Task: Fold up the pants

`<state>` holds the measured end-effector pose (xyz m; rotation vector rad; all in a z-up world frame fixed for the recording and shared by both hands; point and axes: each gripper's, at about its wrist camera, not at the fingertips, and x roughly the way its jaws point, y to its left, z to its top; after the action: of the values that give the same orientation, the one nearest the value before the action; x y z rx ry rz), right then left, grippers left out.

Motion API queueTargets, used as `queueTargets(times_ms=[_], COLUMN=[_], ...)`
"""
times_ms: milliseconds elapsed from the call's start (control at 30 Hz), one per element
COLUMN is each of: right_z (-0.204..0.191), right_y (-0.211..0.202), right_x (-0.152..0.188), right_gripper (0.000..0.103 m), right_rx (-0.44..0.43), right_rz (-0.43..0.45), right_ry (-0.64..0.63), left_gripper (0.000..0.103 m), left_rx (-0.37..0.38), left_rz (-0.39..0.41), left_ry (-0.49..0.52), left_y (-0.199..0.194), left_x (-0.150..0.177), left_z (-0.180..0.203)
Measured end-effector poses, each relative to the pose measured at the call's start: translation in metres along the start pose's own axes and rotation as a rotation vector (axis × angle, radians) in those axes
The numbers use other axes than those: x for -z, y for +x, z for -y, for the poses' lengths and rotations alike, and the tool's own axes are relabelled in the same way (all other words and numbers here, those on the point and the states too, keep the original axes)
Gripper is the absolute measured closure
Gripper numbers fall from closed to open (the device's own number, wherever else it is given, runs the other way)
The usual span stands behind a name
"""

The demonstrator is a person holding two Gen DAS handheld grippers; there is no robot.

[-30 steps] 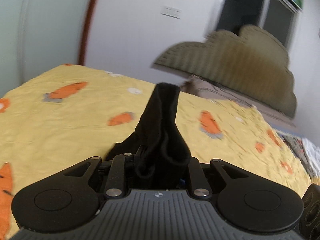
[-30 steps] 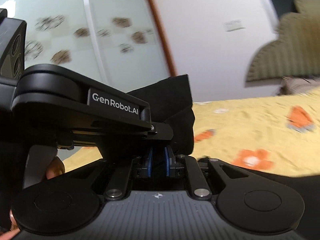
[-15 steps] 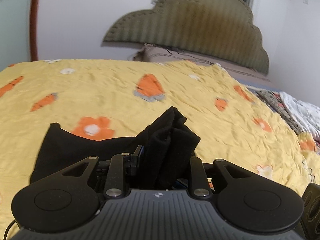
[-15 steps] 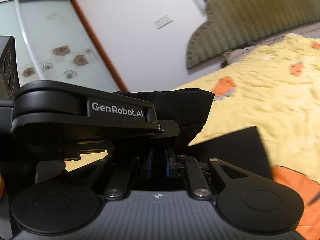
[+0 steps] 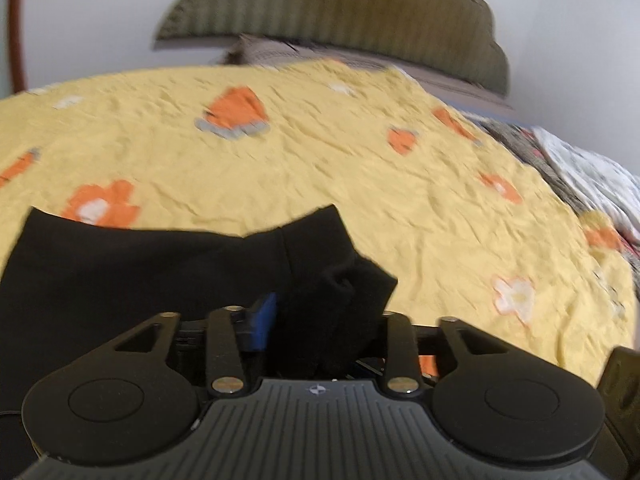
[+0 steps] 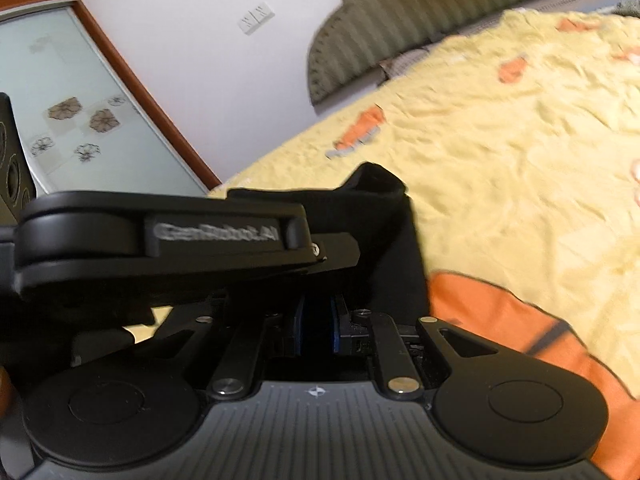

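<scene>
Left gripper [image 5: 320, 320] sits low over the bed, and its jaws are pinched in on a bunched wad of the black pants [image 5: 132, 276], with one blue pad [image 5: 262, 322] showing bare on the left side of the wad. From that clamped bunch the cloth spreads out flat to the left across the yellow bedspread [image 5: 340, 184], its far edge running straight and one corner peaking up just ahead of the jaws. The pants lie at the near edge of the bed, well apart from the padded headboard [image 5: 340, 16] at the far end (the picture is smeared with motion blur). Orange carrot and flower prints dot the spread, and a patterned pile of other bedding [image 5: 588, 172] sits at the right edge.

Over on the right wrist camera, the right gripper [image 6: 318, 324] has its two blue pads [image 6: 335, 330] drawn nearly together, dark cloth rising right in front of them; a fold of the pants [image 6: 384, 232] stands up ahead and appears to be caught between them, though the exact pinch point is hidden. The left gripper's body [image 6: 160, 240] crosses the view just beside it, lettering blurred. Behind, a frosted glass door [image 6: 76, 120] with flower decals and a wooden frame, and a wall switch [image 6: 256, 20]
</scene>
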<state>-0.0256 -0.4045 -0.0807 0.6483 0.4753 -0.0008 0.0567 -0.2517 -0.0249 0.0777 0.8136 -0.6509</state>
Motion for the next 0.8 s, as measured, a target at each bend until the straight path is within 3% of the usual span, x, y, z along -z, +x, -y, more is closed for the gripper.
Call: queueTargets(times_ms=[33,100,167,233,300,367,467,533,567,667,733,800], right_z=[0.004,0.011,0.021,0.026,0.026,0.021,0.015,0.016,0.018,0.028,0.030,0.025], right_y=[-0.005,-0.021,-0.039,-0.051,-0.056,-0.051,-0.024,0.001,0.012,0.040,0.053,0.060], right_x=[0.003,0.005,0.002,-0.007,-0.018,-0.030,-0.049,-0.060,-0.063,-0.067,-0.070,-0.071], right_gripper=[0.089,0.087,0.086,0.074,0.035,0.021,0.022,0.023,0.029,0.055,0.066,0.087], right_rx=[0.019,0.062,0.117,0.185,0.167,0.097,0.028,-0.025,-0.046,-0.070,-0.087,-0.048], right_rz=[-0.001,0.006,0.032,0.082,0.121,0.142,0.104,0.049,0.020,-0.073,-0.105,-0.113], right_ry=[-0.011,-0.029,-0.021,-0.024,-0.034,-0.066,-0.067,-0.041,-0.015,0.072,0.085,0.046], left_gripper=[0.043,0.035,0.032,0.027,0.026,0.025,0.023,0.021,0.021,0.020,0.020,0.020], left_rx=[0.032,0.118,0.168,0.136,0.054,-0.079,-0.342,-0.470,-0.514,-0.604,-0.613,-0.602], left_rz=[-0.017,-0.040,-0.031,0.008,0.049,0.091,0.126,0.115,0.103,0.028,0.002,-0.003], left_ry=[0.010,0.013,-0.008,-0.033,-0.054,-0.073,-0.082,-0.064,-0.035,0.073,0.118,0.119], left_y=[-0.001,-0.008,-0.021,-0.035,-0.046,-0.052,-0.050,-0.041,-0.035,-0.012,-0.001,0.005], left_x=[0.000,0.002,0.002,0.000,-0.004,-0.010,-0.020,-0.027,-0.029,-0.032,-0.027,-0.020], left_z=[-0.001,-0.008,-0.019,-0.034,-0.051,-0.070,-0.099,-0.114,-0.121,-0.132,-0.134,-0.135])
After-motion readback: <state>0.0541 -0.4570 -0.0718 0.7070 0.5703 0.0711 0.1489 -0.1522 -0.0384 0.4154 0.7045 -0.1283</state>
